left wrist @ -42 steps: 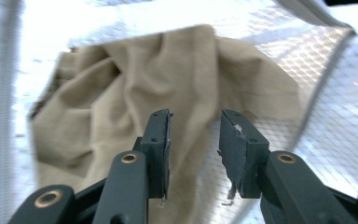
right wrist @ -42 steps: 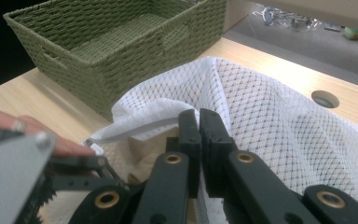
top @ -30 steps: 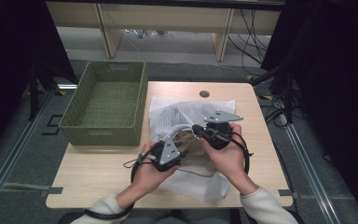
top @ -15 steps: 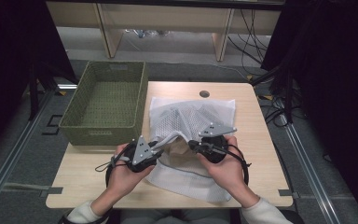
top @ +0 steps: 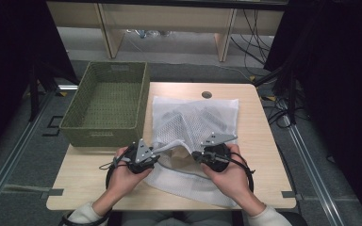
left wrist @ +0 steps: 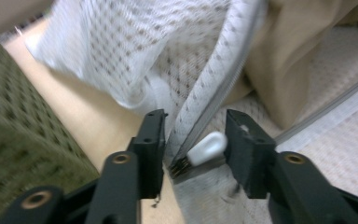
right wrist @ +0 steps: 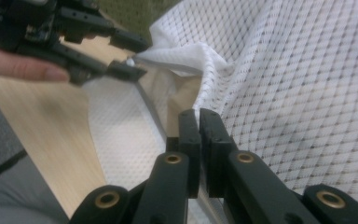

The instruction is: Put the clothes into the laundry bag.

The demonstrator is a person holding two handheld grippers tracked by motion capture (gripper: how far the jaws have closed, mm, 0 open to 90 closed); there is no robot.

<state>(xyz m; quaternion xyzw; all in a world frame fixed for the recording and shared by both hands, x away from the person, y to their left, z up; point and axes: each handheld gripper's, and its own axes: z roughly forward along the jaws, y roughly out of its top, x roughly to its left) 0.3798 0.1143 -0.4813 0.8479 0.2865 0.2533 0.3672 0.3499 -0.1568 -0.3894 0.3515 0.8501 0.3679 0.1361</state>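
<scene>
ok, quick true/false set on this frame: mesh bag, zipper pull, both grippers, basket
1. The right gripper is clamped on the edge of the white mesh laundry bag. True.
2. The left gripper is fully shut. False: its jaws stand apart with the white zipper pull between them, and they have just been opening.
3. The green woven basket holds the bag. False: the basket is empty and the bag lies on the wooden table beside it.
4. A beige cloth shows inside the bag's opening. True.
5. The bag hangs off the far edge of the table. False: it lies on the tabletop.
</scene>
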